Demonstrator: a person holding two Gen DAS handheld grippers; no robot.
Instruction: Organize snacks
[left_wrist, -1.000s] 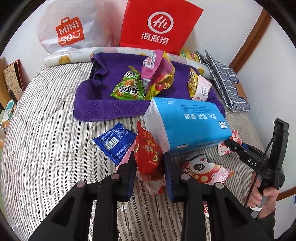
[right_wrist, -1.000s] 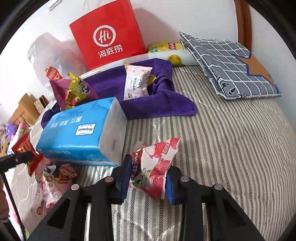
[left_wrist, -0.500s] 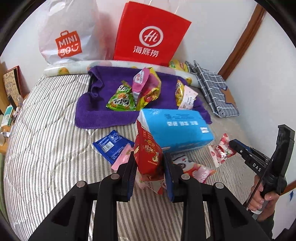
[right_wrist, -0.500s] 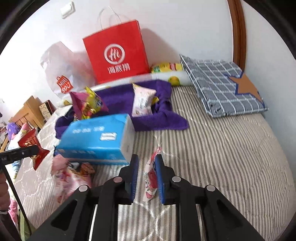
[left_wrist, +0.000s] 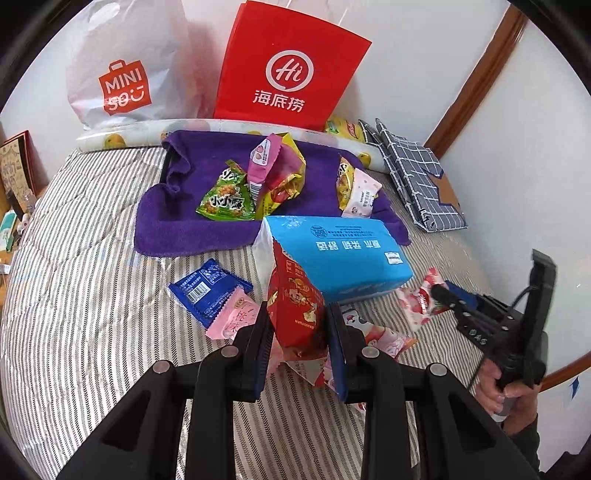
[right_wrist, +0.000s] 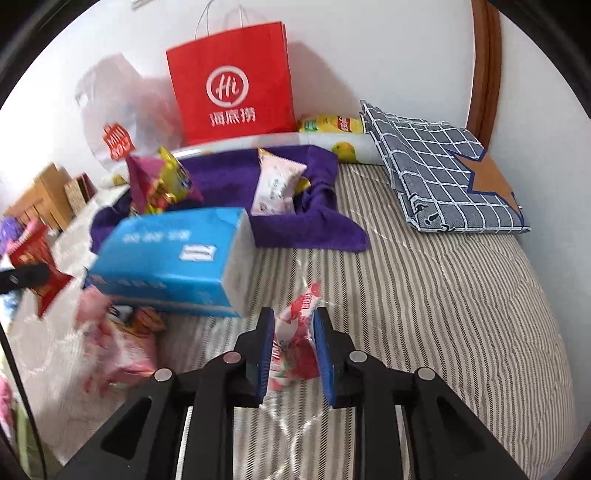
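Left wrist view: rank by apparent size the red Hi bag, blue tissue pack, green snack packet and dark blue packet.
1. red Hi bag
2. blue tissue pack
3. green snack packet and dark blue packet look alike; not ranked.

White wall (left_wrist: 424, 55) w/ wood trim (left_wrist: 476, 74), striped bed (right_wrist: 443, 295)

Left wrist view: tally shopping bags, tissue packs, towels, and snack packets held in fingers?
Shopping bags: 2 (white bag, red bag)
Tissue packs: 1 (blue tissue pack)
Towels: 1 (purple towel)
Held snack packets: 2 (red packet in left gripper, strawberry packet in right gripper)
Total: 6
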